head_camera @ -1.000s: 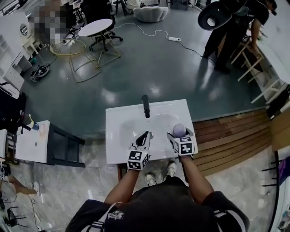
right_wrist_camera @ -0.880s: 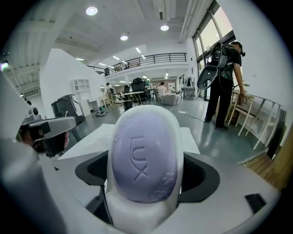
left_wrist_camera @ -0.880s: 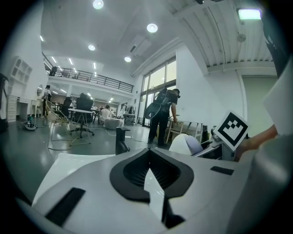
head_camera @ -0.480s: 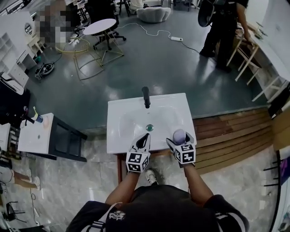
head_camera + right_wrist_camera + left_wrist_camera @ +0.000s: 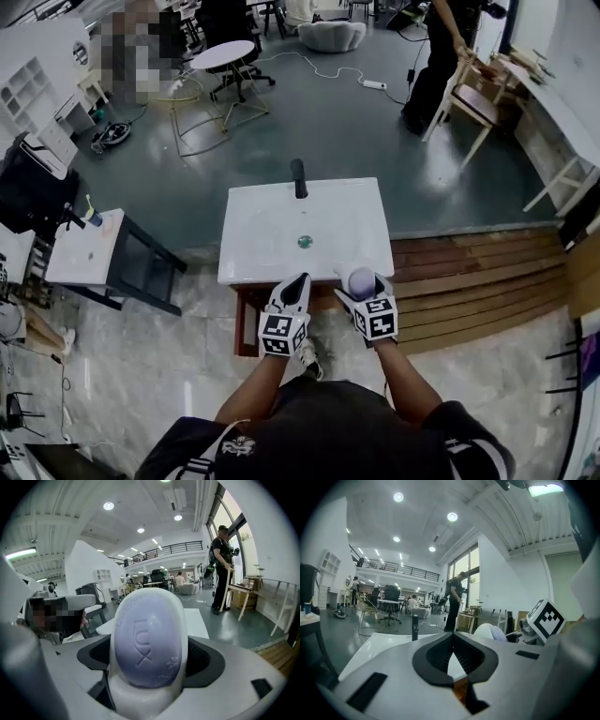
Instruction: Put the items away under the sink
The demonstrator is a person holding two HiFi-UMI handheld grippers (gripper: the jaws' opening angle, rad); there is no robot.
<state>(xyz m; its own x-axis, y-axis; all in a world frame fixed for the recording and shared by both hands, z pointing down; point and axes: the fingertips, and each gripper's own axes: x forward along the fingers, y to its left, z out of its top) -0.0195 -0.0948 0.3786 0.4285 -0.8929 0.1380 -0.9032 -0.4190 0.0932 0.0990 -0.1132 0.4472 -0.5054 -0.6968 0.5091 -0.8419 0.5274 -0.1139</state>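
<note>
The purple soap bar (image 5: 147, 639) is being carried in its white dish (image 5: 140, 699). It is being gripped by the right gripper (image 5: 362, 281), whose jaws are closed on the sides of the dish. In the head view it is being held at the lower centre of the frame, just in front of the near edge of the white sink (image 5: 272, 255). The left gripper (image 5: 453, 644) is being held just to the left of it, with its jaws closed together and nothing between them.

The step in hand is probably the bringing of the soap down to the space under the sink. Only an edge of the wooden base (image 5: 246, 323) is being shown, at the lower left of the basin, and the opening itself is being hidden by the basin. The soap may be lying loose in the dish, so the grip should be kept firm and the dish should not be tipped forward while it is being lowered. The near edge of the basin should be passed with room to spare. If a door is found below, it could be handled by the free left gripper.
</note>
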